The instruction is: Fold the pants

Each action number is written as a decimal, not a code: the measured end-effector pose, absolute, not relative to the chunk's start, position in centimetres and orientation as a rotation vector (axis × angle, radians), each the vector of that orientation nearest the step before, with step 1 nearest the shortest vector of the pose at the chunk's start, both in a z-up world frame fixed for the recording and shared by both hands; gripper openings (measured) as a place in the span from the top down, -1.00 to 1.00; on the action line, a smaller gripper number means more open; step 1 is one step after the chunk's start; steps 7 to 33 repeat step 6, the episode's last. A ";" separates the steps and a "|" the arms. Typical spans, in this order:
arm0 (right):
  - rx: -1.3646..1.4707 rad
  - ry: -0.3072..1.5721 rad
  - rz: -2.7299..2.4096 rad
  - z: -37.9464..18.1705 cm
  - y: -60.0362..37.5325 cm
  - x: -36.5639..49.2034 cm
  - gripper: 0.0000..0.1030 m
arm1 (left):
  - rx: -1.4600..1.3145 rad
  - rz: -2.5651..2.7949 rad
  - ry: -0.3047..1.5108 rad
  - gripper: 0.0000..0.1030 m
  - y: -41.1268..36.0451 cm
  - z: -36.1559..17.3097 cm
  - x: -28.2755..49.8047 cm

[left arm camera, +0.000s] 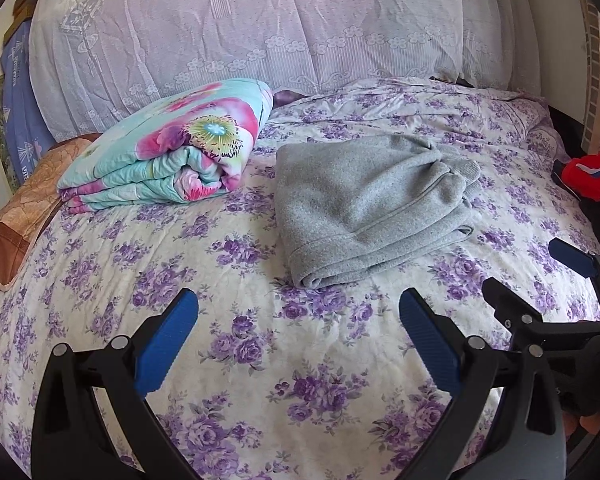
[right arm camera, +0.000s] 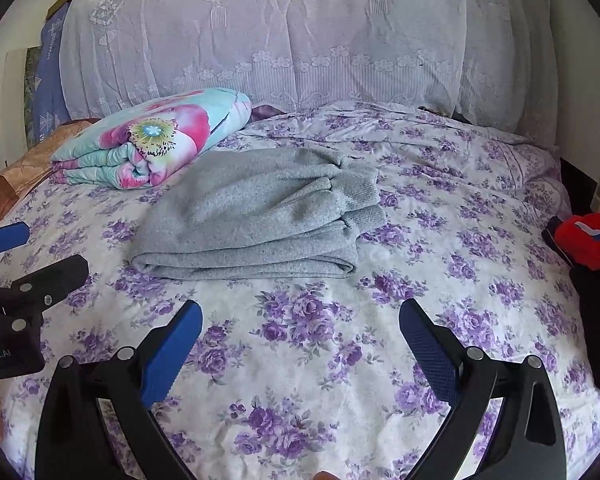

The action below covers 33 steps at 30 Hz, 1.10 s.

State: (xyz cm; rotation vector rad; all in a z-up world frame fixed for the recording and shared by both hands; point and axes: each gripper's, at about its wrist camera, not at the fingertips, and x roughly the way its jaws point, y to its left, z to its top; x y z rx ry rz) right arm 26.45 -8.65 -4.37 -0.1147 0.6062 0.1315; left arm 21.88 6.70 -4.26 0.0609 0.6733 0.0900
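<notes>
Pants (right arm camera: pixel 256 216) folded, long axis crosswise

a folded floral quilt (left arm camera: pixel 168 148) lies near the bed's (left arm camera: pixel 260 360) far left corner, beside a brown pillow (left arm camera: pixel 24 216) at the left edge; a red garment (right arm camera: pixel 592 236) sits at the right edge; a lace curtain (left arm camera: pixel 280 20) hangs behind

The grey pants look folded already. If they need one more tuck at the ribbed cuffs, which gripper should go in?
Right, probably. The pants lie nearer the right gripper, cuffs towards its side. From the left gripper the cuffs sit on the far side of the bundle. Both are open and empty.
</notes>
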 end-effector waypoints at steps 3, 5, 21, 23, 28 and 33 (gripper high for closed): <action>-0.115 0.601 0.133 -4.2 -8.6 26.3 -0.93 | 0.061 0.091 0.675 -0.91 6.7 -4.2 21.9; -0.116 0.602 0.132 -4.2 -8.6 26.3 -0.93 | 0.060 0.093 0.672 -0.91 6.9 -4.2 21.9; -0.114 0.602 0.130 -4.2 -8.6 26.3 -0.93 | 0.060 0.093 0.672 -0.91 6.9 -4.2 22.0; -0.114 0.602 0.130 -4.2 -8.6 26.3 -0.93 | 0.060 0.093 0.672 -0.91 6.9 -4.2 22.0; -0.114 0.602 0.130 -4.2 -8.6 26.3 -0.93 | 0.060 0.093 0.672 -0.91 6.9 -4.2 22.0; -0.114 0.602 0.130 -4.2 -8.6 26.3 -0.93 | 0.060 0.093 0.672 -0.91 6.9 -4.2 22.0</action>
